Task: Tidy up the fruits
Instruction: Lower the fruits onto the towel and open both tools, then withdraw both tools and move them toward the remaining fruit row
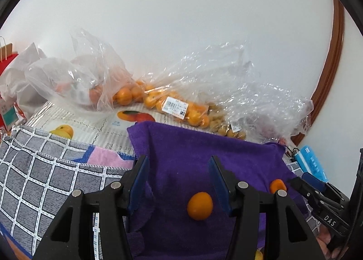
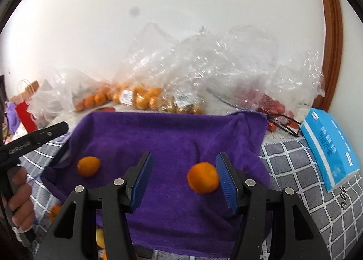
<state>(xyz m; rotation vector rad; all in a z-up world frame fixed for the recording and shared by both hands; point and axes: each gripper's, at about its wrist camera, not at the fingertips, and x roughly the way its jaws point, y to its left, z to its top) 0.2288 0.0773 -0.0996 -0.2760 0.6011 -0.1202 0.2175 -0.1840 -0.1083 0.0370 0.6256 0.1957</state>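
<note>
Two small round orange fruits lie on the purple terry towel — one between the left gripper's spread fingers, the other just beside the right gripper's wide-apart right finger.

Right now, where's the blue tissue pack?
In the right wrist view, the blue tissue pack lies at the far right on the grey checked cloth, just right of the purple towel.
</note>
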